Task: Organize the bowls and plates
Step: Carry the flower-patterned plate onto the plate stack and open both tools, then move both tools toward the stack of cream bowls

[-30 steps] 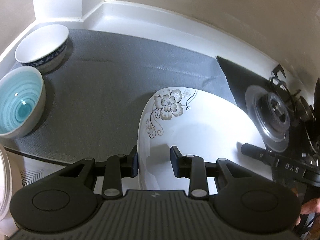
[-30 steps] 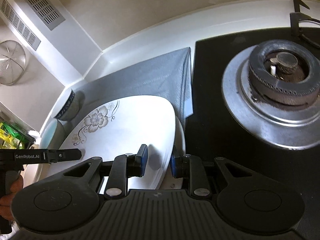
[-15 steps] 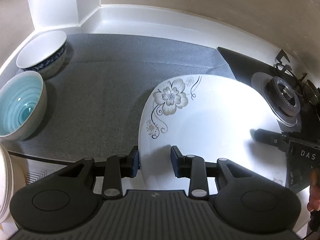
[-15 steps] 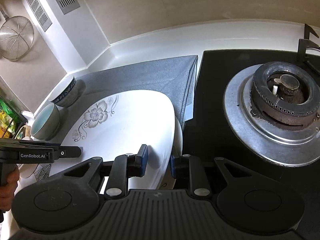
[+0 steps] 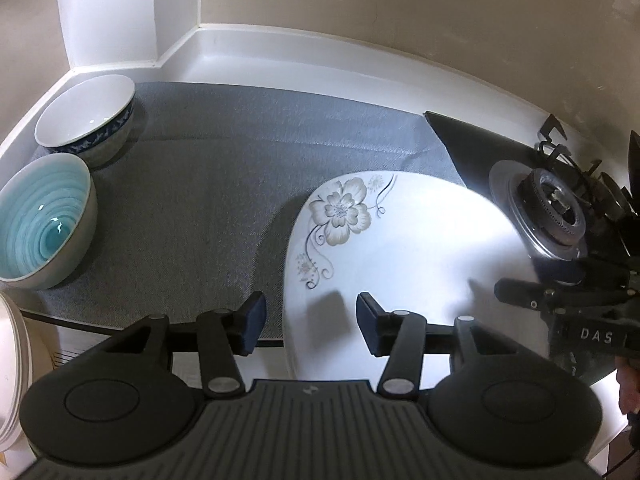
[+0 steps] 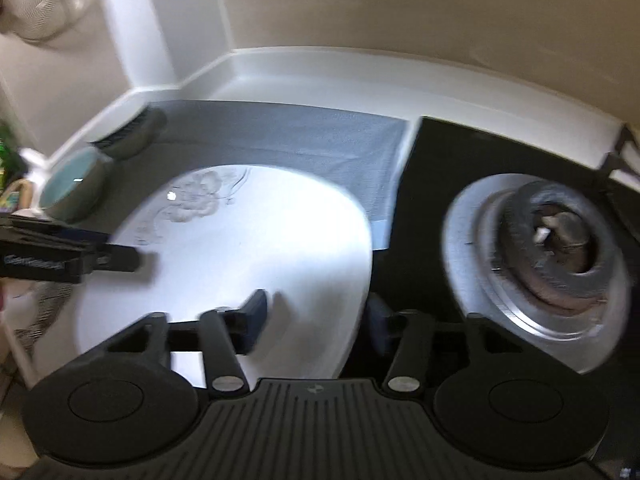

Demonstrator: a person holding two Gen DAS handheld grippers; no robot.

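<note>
A large white plate with a grey flower print [image 5: 400, 248] lies on the grey mat [image 5: 208, 184], its right part over the stove edge; it also shows in the right wrist view [image 6: 248, 248]. My left gripper [image 5: 310, 322] is open, its jaws astride the plate's near-left rim. My right gripper [image 6: 318, 320] is open, its jaws astride the plate's right rim. A turquoise bowl [image 5: 40, 220] and a white bowl with a blue band [image 5: 86, 118] stand at the mat's left end.
A black gas hob with a burner [image 6: 548, 256] lies right of the mat. A stack of white plates [image 5: 12, 368] shows at the far left edge. The counter's white upstand [image 5: 320, 48] runs along the back wall.
Both grippers have opened wider around the plate's rim. The plate sits lower and flatter on the mat. The right wrist view has swung and is blurred.
</note>
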